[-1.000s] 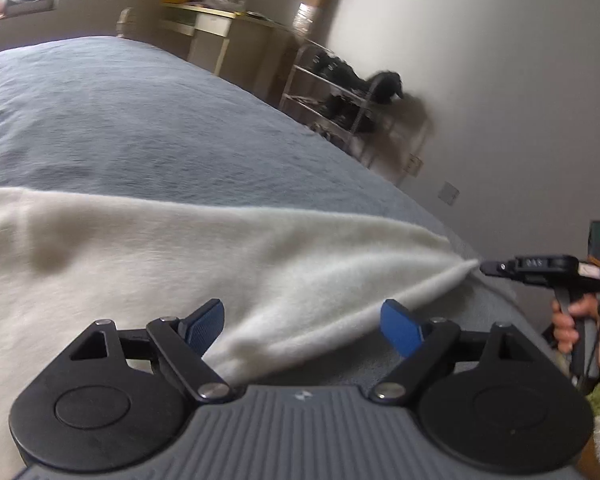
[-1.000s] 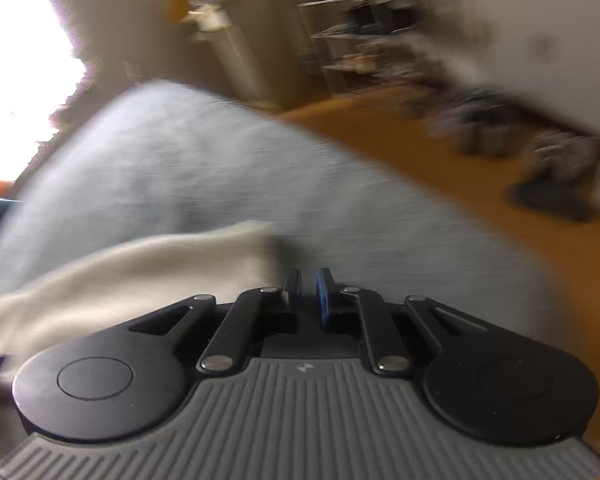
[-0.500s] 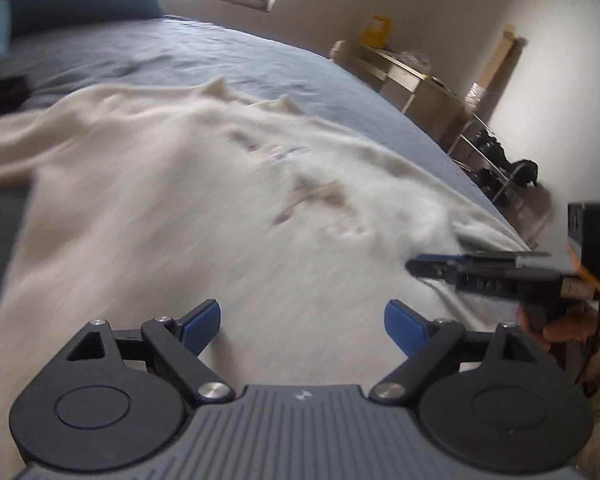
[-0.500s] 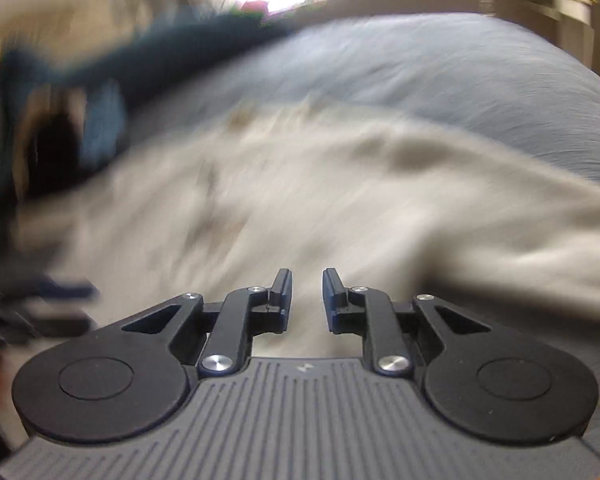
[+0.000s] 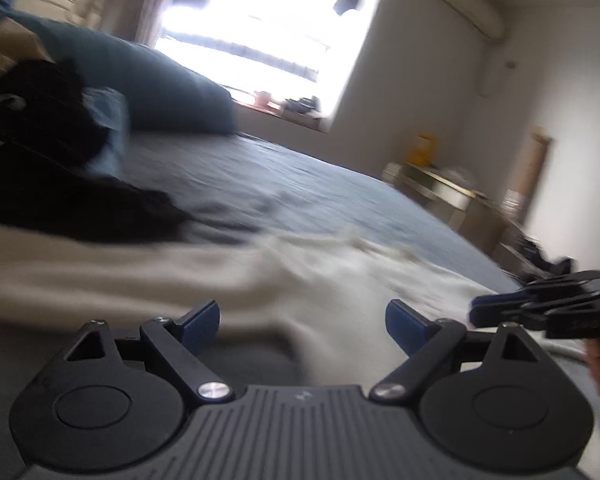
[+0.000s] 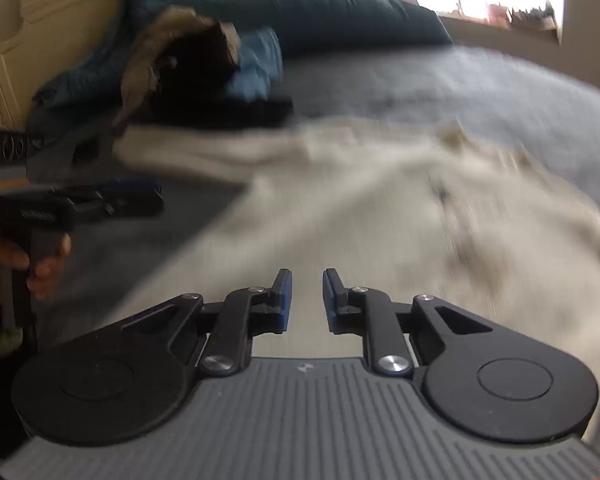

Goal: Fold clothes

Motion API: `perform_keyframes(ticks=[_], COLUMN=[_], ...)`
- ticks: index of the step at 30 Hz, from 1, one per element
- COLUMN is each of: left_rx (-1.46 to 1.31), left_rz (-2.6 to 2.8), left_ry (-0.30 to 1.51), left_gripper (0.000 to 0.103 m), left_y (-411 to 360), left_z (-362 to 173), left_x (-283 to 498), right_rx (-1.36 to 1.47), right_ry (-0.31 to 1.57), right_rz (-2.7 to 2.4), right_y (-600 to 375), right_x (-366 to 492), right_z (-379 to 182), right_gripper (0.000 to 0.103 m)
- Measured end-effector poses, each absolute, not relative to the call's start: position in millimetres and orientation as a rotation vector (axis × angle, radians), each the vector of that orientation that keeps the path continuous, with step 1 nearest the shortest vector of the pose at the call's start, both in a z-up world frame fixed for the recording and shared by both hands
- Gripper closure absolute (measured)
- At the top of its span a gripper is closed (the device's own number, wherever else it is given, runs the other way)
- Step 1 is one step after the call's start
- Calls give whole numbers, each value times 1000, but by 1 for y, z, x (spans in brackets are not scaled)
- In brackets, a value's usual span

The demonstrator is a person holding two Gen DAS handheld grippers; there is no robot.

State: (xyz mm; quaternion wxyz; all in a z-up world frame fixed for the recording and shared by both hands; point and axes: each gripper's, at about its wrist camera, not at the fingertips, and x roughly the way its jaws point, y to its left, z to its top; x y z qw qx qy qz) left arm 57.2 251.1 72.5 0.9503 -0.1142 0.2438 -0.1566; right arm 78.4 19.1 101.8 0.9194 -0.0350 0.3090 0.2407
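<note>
A cream sweater lies spread on the grey bed, blurred by motion. My left gripper hovers low over its near edge, jaws wide open with nothing between them. My right gripper hangs above the sweater's middle; its jaws stand a narrow gap apart and hold nothing. In the left wrist view the right gripper pokes in from the right over the cloth. The left gripper and the hand holding it show at the left of the right wrist view.
A heap of dark and tan clothes sits at the head of the bed beside a blue pillow and a carved headboard. A bright window is behind the bed, and a desk stands by the right wall.
Both views have swung from the shoe rack and wall toward the headboard and window. The right gripper has let go of the sweater's corner and parted slightly. The left stays wide open.
</note>
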Motion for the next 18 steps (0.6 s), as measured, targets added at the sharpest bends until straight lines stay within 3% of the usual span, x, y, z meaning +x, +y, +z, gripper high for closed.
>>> perform_keyframes(ticks=[4,9,18], left_rx=[-316,-388,-468], left_rz=[-218,-264,-254], left_ry=[573,593,561], left_gripper=[15,16,16], left_y=[284,299,314], left_z=[40,28,21], left_x=[112,113,95], right_rx=[-35,-84,57], right_ry=[653,803,757], right_rz=[521,443,328], right_y=[84,131,132], right_x=[189,294,365], right_z=[89,33,36], right_gripper=[87,89,89])
